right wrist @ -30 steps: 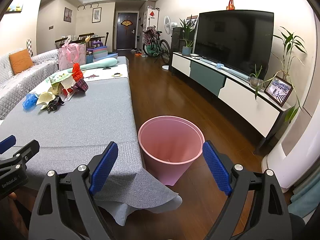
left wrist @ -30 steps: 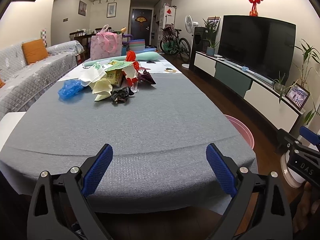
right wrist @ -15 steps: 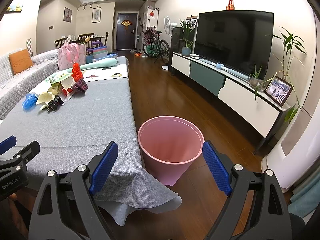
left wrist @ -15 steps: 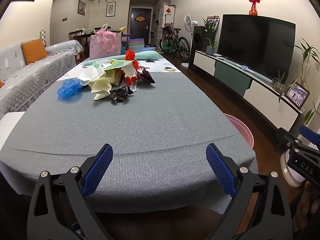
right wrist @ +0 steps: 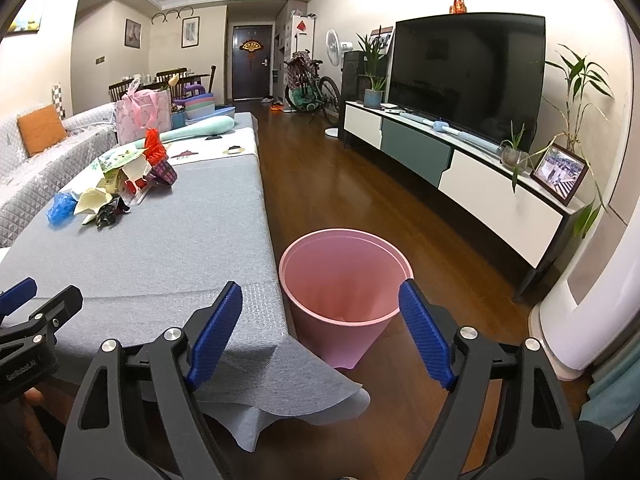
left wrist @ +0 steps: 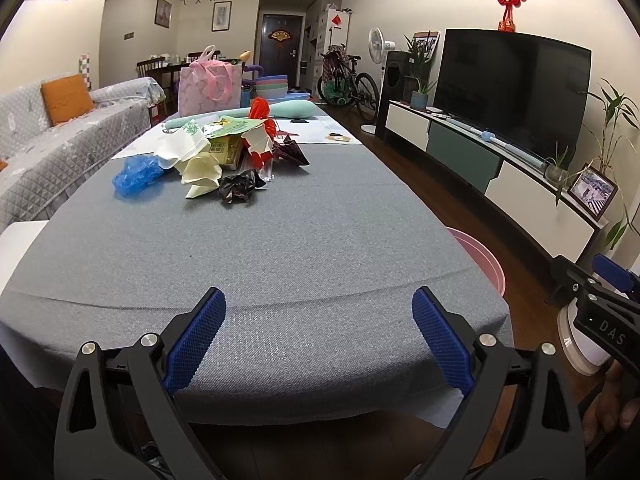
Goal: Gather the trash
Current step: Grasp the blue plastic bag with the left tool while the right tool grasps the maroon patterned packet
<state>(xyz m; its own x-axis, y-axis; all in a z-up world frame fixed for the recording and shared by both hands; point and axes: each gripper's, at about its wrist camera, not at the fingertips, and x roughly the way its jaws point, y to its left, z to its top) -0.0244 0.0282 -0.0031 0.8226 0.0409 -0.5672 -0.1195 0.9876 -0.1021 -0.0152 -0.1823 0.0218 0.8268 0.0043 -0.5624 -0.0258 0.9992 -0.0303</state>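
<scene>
gaping left tongs [left wrist: 318, 338] and right tongs [right wrist: 322, 330], both empty.

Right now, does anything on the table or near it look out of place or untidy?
Yes. Crumpled trash lies heaped on the grey table, while the pink bin beside it looks nearly empty. The grey cloth corner hangs loose by the bin.

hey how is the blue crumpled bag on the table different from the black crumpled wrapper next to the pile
The blue crumpled bag is translucent bright blue; the black crumpled wrapper is dark and glossy with bits of colour. The blue crumpled bag lies at the pile's left end, a little apart; the black crumpled wrapper sits at the front, against the cream paper. Both are scrunched and rest on the grey tablecloth, untouched.
</scene>
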